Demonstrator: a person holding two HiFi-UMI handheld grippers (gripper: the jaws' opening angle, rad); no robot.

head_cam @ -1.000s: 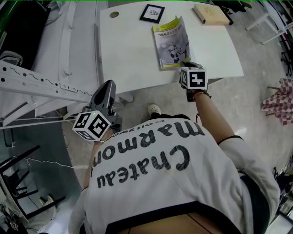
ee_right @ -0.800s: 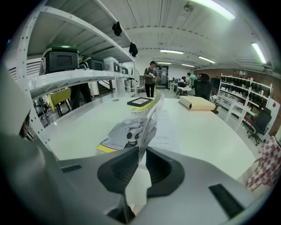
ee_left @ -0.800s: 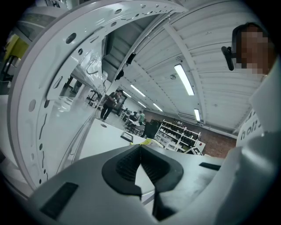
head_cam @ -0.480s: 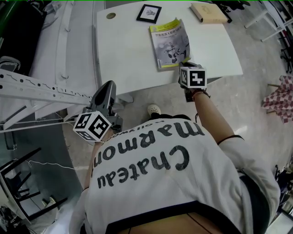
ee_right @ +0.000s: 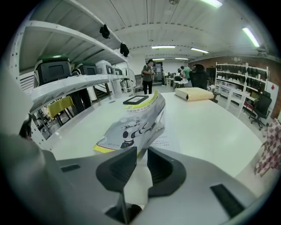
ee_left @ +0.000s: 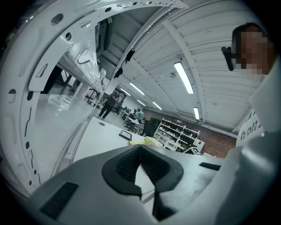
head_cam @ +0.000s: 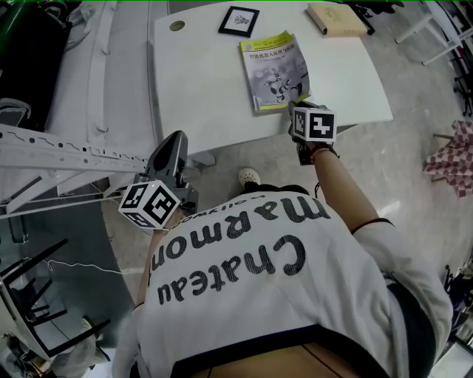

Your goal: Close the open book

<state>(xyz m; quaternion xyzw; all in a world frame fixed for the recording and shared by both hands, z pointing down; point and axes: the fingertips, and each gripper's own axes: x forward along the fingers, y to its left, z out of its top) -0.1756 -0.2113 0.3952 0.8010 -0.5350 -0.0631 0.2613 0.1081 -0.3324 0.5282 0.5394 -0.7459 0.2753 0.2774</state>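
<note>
Your left tool (ee_left: pixel 140 148), jaws together, hangs off the table's (head_cam: pixel 207 88) near edge. Your right tool (ee_right: pixel 141 154) reaches that edge, jaws opening, the book's (ee_right: pixel 131 123) corner between them.

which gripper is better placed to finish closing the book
Right. The right gripper is at the book's near corner, jaws opening at its raised cover. The left gripper hangs shut, off the table.

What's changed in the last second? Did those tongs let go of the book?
The right tongs are opening at the near corner of the book, easing their hold; the cover's edge is between them and arches slightly above the pages. The book and the framed picture lie as before on the white table. The left tongs stay shut and empty, off the table.
</note>
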